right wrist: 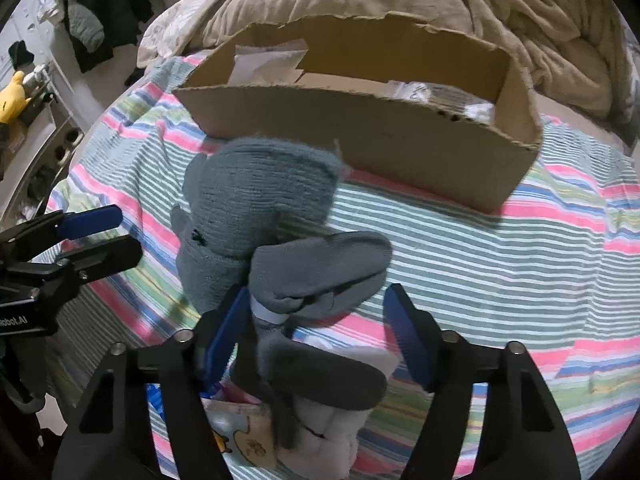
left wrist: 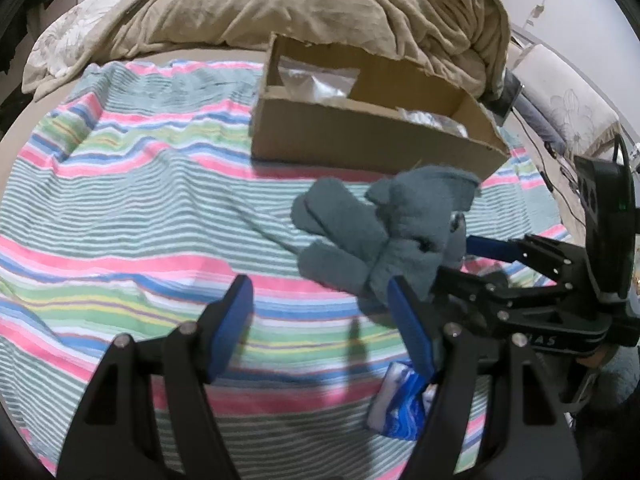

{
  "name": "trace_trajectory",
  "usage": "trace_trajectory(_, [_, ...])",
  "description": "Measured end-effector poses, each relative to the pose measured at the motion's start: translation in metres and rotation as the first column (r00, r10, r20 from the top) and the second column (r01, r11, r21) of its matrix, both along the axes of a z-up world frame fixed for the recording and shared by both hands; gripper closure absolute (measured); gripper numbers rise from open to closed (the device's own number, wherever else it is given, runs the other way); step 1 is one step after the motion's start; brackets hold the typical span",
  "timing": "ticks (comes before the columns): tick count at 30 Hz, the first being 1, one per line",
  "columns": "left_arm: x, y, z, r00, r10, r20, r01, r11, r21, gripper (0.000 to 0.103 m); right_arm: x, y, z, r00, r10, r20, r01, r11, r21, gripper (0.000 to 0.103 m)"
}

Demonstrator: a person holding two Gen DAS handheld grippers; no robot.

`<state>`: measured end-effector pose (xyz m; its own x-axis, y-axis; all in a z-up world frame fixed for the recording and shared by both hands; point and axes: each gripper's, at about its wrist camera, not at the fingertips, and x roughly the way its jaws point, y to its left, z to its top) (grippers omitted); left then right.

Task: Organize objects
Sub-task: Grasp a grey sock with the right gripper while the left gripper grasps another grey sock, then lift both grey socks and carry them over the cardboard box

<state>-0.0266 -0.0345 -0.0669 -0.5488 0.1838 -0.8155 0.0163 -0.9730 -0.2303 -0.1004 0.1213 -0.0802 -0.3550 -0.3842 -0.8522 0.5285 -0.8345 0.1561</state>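
A bundle of grey-blue knitted gloves lies on the striped blanket just in front of an open cardboard box. In the right wrist view the gloves sit between and ahead of my right gripper, whose jaws stand wide apart around them without closing. My left gripper is open and empty, its right finger beside the gloves. The right gripper also shows in the left wrist view. The box holds clear plastic bags.
A striped blanket covers the bed, with a rumpled beige duvet behind the box. A blue-white packet lies near my left gripper. Grey and white socks and a printed pouch lie under my right gripper. Shelves stand at the left.
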Motion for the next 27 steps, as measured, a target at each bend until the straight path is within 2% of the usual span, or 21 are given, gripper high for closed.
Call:
trace_trajectory(4, [-0.003, 0.006, -0.005, 1.0, -0.01, 0.014, 0.01, 1.0, -0.005, 0.032, -0.001, -0.003, -0.002, 1.0, 0.016, -0.003, -0.016, 1.0, -0.007, 0.044])
trace_trajectory(7, [-0.007, 0.014, -0.008, 0.999, -0.022, 0.025, 0.023, 1.0, -0.012, 0.032, -0.002, -0.001, -0.003, 1.0, 0.029, 0.0, -0.029, 0.999, -0.032, 0.063])
trace_trajectory(11, [-0.013, 0.028, -0.012, 0.998, -0.052, 0.031, 0.053, 0.998, -0.019, 0.032, -0.002, 0.005, 0.0, 0.999, 0.041, -0.009, -0.042, 0.997, -0.06, 0.07])
trace_trajectory(16, [-0.02, 0.045, -0.014, 0.995, -0.093, 0.028, 0.093, 0.995, -0.02, 0.031, -0.002, 0.017, 0.006, 0.999, 0.037, -0.015, -0.038, 0.995, -0.092, 0.072])
trace_trajectory(27, [-0.039, 0.064, -0.027, 0.993, -0.112, 0.033, 0.115, 0.991, -0.072, 0.032, -0.008, 0.047, 0.019, 0.999, -0.023, -0.042, 0.018, 0.992, -0.127, 0.073])
